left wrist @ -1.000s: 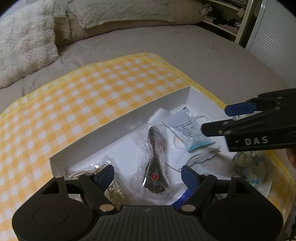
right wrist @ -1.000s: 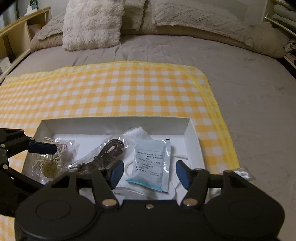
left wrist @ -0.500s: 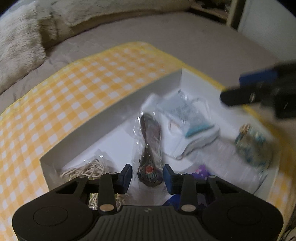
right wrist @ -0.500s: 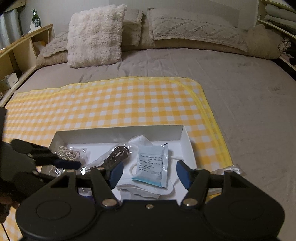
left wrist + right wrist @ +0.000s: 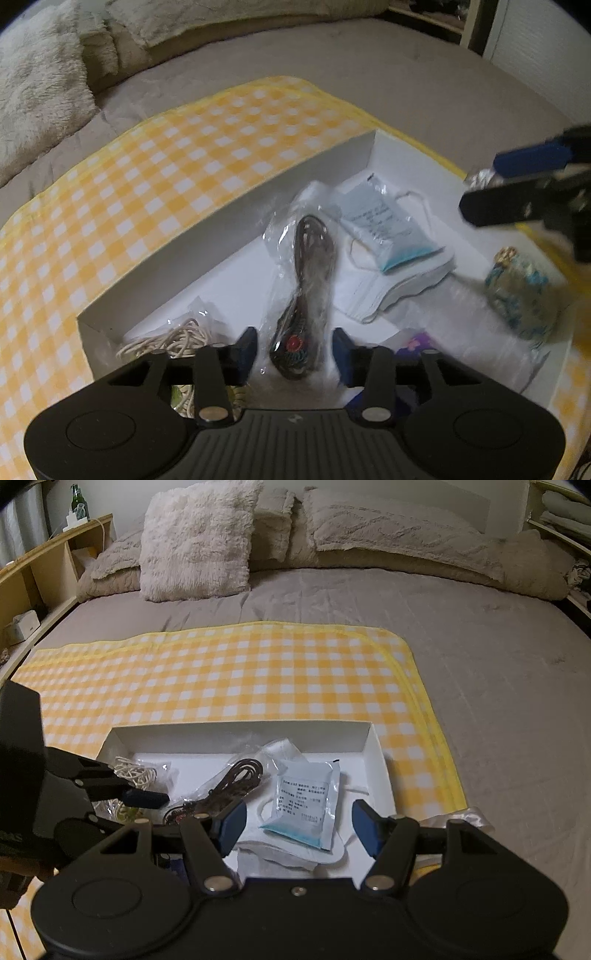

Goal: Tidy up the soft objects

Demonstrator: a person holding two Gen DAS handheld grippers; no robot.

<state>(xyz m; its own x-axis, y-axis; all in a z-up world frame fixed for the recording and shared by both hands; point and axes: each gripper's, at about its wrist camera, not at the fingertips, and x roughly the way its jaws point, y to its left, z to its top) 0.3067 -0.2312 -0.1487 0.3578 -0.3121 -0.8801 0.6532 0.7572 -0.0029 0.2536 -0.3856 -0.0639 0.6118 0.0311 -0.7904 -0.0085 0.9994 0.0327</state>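
Left gripper point(image 5: 293, 350) just narrowed its jaws, half open around the bagged dark cord point(image 5: 306, 291) without pinching it yet, so a pickup looks next. Right gripper point(image 5: 295, 825) pulled back, jaws wide and empty above the mask packet point(image 5: 304, 801) in the white box point(image 5: 236, 734).

Dim, warm indoor light is seen in both views, with a greyish cast and visible grain. In the left wrist view, motion blur is smeared across the blue-tipped black right hand-held gripper point(image 5: 517, 184) and the blue-and-gold patterned fabric pouch point(image 5: 521, 291); small glints are thrown off the clear plastic bag holding a dark brown cord point(image 5: 306, 280). The right wrist view is held sharper, the print on the white-and-blue sachet point(image 5: 306, 801) staying nearly legible. Soft shadow is cast inside the shallow white cardboard box point(image 5: 236, 734). Strong fisheye bending is noted at the edges, corners darkened to black, and the yellow-and-white checked blanket point(image 5: 236, 672) is curved.
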